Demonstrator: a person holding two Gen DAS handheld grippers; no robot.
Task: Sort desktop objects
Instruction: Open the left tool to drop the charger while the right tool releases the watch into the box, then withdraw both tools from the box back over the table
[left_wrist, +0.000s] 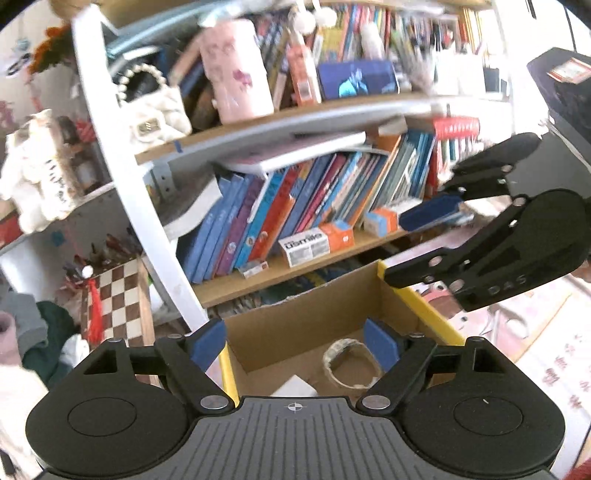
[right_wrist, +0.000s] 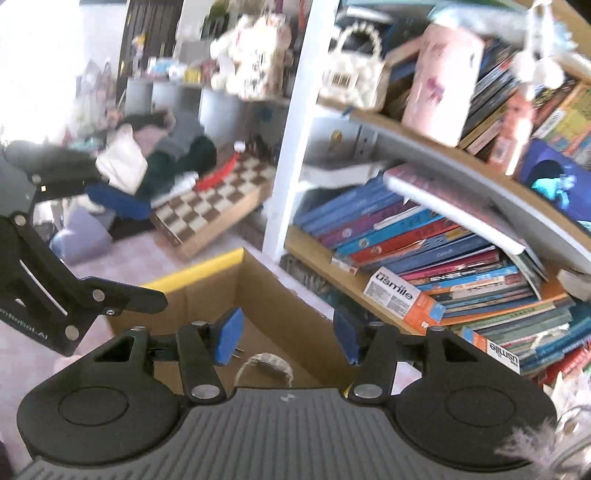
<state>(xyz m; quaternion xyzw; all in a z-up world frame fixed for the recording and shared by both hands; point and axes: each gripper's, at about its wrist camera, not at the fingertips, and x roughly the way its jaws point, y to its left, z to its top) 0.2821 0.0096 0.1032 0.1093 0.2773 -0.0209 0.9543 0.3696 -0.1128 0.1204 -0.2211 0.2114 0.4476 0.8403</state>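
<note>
An open cardboard box (left_wrist: 295, 325) with yellow-taped rims stands in front of a bookshelf; it also shows in the right wrist view (right_wrist: 280, 295). Inside lie a ring of pale tape (left_wrist: 349, 365), also in the right wrist view (right_wrist: 264, 363), and a white flat object (left_wrist: 295, 386). My left gripper (left_wrist: 295, 341) is open and empty, held above the box's near rim. My right gripper (right_wrist: 286, 338) is open and empty, also above the box. The right gripper shows at the right of the left wrist view (left_wrist: 417, 245), the left gripper at the left of the right wrist view (right_wrist: 147, 254).
A bookshelf (left_wrist: 295, 266) crammed with books and small boxes stands right behind the box. A white upright post (left_wrist: 147, 229) is to its left. A chessboard (left_wrist: 118, 295) leans beside the post. A pink patterned desk surface (left_wrist: 535, 350) lies to the right.
</note>
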